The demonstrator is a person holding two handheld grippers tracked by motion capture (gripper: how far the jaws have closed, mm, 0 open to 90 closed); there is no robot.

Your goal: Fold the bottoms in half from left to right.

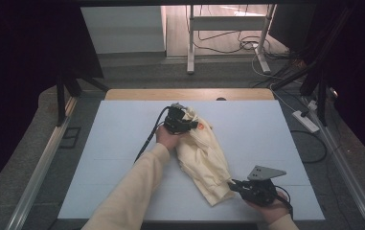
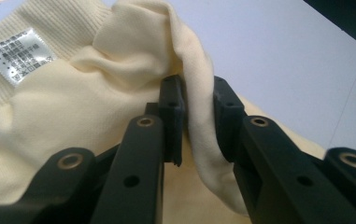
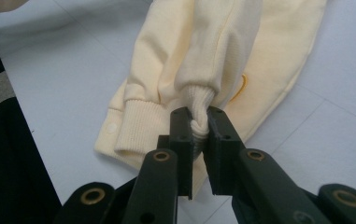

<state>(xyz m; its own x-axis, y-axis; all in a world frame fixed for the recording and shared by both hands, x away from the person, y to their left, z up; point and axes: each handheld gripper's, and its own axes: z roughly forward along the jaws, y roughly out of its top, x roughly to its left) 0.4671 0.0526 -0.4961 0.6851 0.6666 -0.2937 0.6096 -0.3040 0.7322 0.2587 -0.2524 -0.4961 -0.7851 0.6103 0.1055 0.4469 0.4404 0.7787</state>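
On the left, the left gripper (image 1: pixel 185 120) sits near the middle of the pale blue-white table (image 1: pixel 122 143), toward its far edge, with a fold of the crumpled cream cotton sweatshirt (image 1: pixel 204 155) standing between its jaws; in the left gripper view the fold (image 2: pixel 196 112) lies against one pad with a sliver of gap at the other, so the jaws look just parted rather than pinching; my guess is that a lift from here would let the cloth slide out, since nothing presses it firmly. The silver care label (image 2: pixel 19 56) and ribbed collar band (image 2: pixel 63 23) lie just beside that fold, so a second bite might catch the collar instead.

The sweatshirt runs as a bunched strip from there toward the table's near right corner; pulling both ends apart could twist it further, because it is rolled on itself.

On the right, the right gripper (image 1: pixel 240 188) is clamped on a ribbed cuff (image 3: pixel 199 116) by a thin bite; a sharp tug may strip it free; the second ribbed cuff (image 3: pixel 138 128) lies just beside it.

Nothing else rests on the table; the black cable (image 1: pixel 146 139) trailing from the left gripper crosses the surface beside the sleeve of the person's left forearm (image 1: pixel 132 191) and could snag the cloth; beyond the right edge, a white power strip (image 1: pixel 305 120) lies on the floor, well apart.
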